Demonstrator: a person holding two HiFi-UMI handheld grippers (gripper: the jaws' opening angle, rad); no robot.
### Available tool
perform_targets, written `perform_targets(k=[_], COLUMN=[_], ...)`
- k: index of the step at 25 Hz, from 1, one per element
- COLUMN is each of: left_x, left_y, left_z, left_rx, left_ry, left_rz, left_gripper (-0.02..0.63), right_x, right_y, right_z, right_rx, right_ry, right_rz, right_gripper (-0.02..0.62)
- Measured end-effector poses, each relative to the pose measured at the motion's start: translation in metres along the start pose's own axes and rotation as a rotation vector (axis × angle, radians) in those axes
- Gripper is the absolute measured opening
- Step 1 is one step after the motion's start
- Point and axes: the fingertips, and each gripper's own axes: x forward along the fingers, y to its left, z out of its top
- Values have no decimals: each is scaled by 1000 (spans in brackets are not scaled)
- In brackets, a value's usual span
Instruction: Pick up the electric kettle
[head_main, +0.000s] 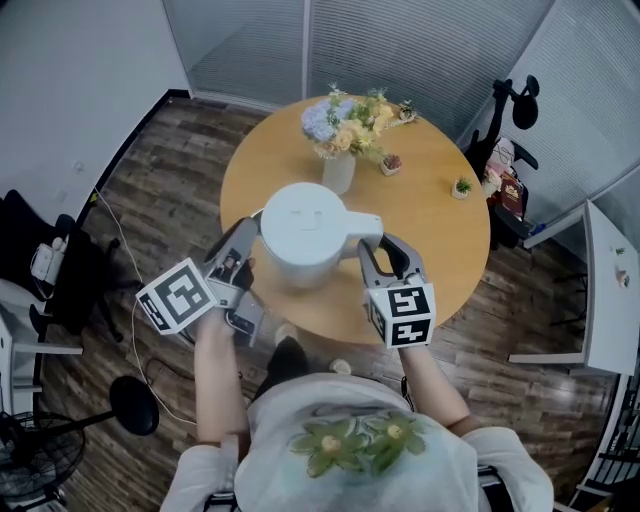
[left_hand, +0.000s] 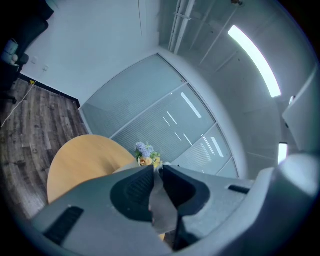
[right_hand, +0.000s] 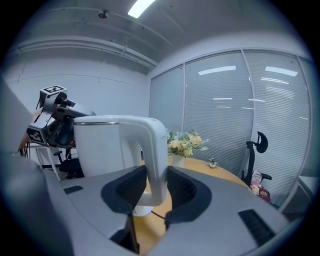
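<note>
The white electric kettle (head_main: 305, 235) is over the near part of the round wooden table (head_main: 440, 250), between my two grippers. My right gripper (head_main: 385, 250) is shut on the kettle's curved handle (right_hand: 156, 150); in the right gripper view the pads (right_hand: 182, 192) press on both sides of it. My left gripper (head_main: 255, 245) is at the kettle's opposite side near the top rim. In the left gripper view its jaws (left_hand: 157, 190) are shut on a thin grey-white edge of the kettle (left_hand: 161, 207). Whether the kettle rests on the table I cannot tell.
A vase of flowers (head_main: 340, 135) stands just behind the kettle, with two tiny potted plants (head_main: 390, 163) (head_main: 461, 187) farther right. An office chair (head_main: 505, 120) is beyond the table, a white desk (head_main: 610, 290) at the right, a fan (head_main: 40, 450) at the lower left.
</note>
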Motion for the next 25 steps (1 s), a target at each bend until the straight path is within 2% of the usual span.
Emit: perform_targets(k=[7,13,25], left_x=[-12,-21,-46], left_y=[-4,-5,1], left_z=[-17,-24,-44], left_rx=[-7,22,8], left_ry=[-9,-11,-7], left_rz=[29,32,58], left_gripper=[61,61,61], right_x=[-13,-19,-33], right_y=[0,5,20], right_z=[-11,-18,-36], right_rx=[1,-4,-8], right_ry=[14,21,40], right_rz=[23,41,65], right_gripper=[143,141,141])
